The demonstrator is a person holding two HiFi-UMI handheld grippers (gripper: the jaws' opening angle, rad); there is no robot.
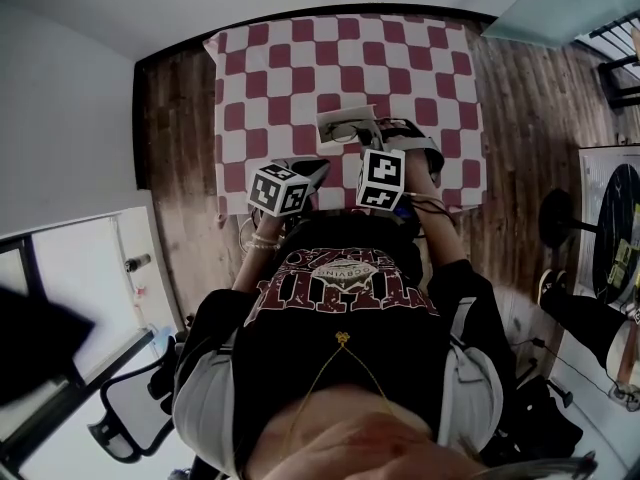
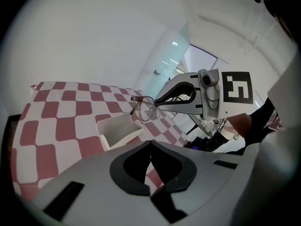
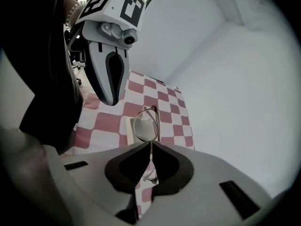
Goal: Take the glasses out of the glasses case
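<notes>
The glasses (image 3: 145, 125) hang in the air just over the glasses case (image 2: 120, 128), held by my right gripper (image 3: 151, 145); its jaws are pressed together on one thin temple arm, and the lenses stand beyond the tips. The case sits open and white on the red-and-white checked tablecloth (image 1: 300, 68), on the half nearer the person. I find no brand or lettering on frame or case; the only print is the black-and-white square markers on each gripper's cube and a large design on the person's shirt (image 1: 345, 278), upside down to me and not legible. My left gripper (image 2: 150, 144) is held just beside the right one, pointing down toward the cloth, its jaws closed with nothing between them. The right gripper view shows the temple running down through the jaws, which the head view cannot resolve; the left gripper view shows the frame from the side, above the case's rim; only the head view shows both cubes side by side close to the person's chest.
</notes>
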